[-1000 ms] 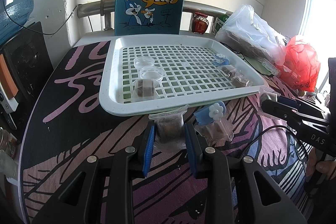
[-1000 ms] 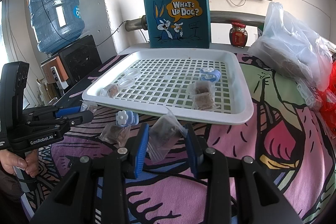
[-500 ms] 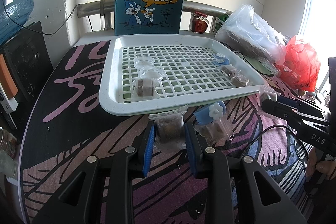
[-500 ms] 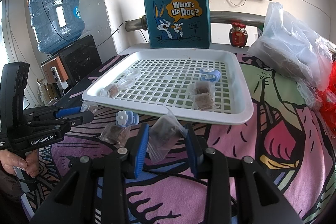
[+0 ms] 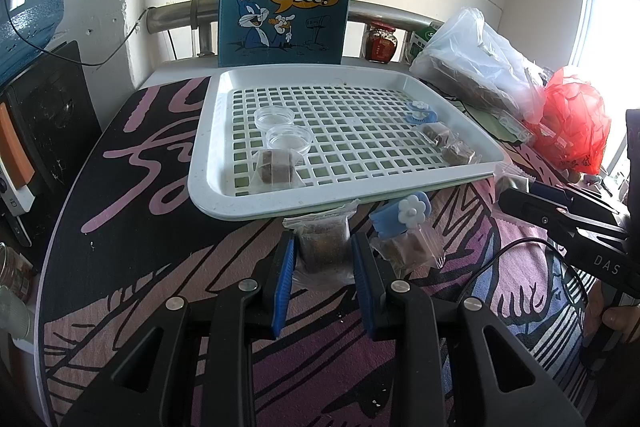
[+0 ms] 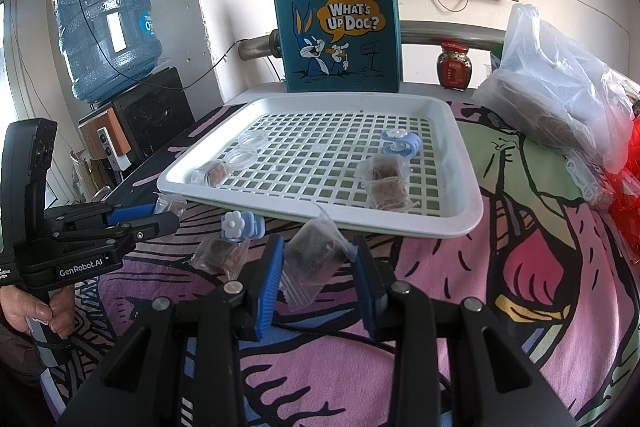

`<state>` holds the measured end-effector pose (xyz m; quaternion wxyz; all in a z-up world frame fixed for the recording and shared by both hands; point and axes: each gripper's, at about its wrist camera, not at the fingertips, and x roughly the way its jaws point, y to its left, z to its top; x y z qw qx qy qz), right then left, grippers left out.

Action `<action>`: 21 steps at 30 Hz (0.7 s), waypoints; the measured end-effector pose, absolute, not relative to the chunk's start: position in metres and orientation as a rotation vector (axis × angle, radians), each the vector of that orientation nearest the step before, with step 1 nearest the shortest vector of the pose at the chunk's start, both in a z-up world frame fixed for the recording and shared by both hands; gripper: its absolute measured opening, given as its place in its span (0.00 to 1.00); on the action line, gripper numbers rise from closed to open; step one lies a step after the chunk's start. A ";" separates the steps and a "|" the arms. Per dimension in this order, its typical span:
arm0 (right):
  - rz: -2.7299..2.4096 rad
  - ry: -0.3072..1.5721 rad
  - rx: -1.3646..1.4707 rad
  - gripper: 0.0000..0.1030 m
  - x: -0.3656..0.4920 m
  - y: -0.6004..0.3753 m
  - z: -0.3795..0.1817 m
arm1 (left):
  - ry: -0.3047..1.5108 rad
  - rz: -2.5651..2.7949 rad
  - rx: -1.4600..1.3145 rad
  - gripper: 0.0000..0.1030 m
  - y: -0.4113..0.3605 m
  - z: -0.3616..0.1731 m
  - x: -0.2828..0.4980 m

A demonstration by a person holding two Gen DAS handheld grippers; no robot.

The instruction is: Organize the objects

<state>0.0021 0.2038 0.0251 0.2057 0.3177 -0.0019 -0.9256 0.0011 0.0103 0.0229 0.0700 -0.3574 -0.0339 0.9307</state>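
A small clear bag [image 5: 322, 253] of brown blocks is pinched in the left claw [image 5: 322, 259] just before the white tray [image 5: 224, 163]. The water jug [image 6: 106, 23] is shown whole only in the right view — there another bag [image 6: 314, 261] lies between the right claw [image 6: 318, 269] pads, contact seemingly on one side only.

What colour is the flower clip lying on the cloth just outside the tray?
The flower clip is light blue with a white flower on top; it shows best in the left wrist view.
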 end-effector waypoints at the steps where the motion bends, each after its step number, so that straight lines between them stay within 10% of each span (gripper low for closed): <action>1: -2.580 -0.006 0.885 0.32 0.002 0.204 0.025 | -0.102 2.800 -1.076 0.26 0.010 0.023 0.001; 21: -2.578 -0.007 0.887 0.32 0.002 0.204 0.025 | -0.099 2.795 -1.085 0.26 0.011 0.019 0.002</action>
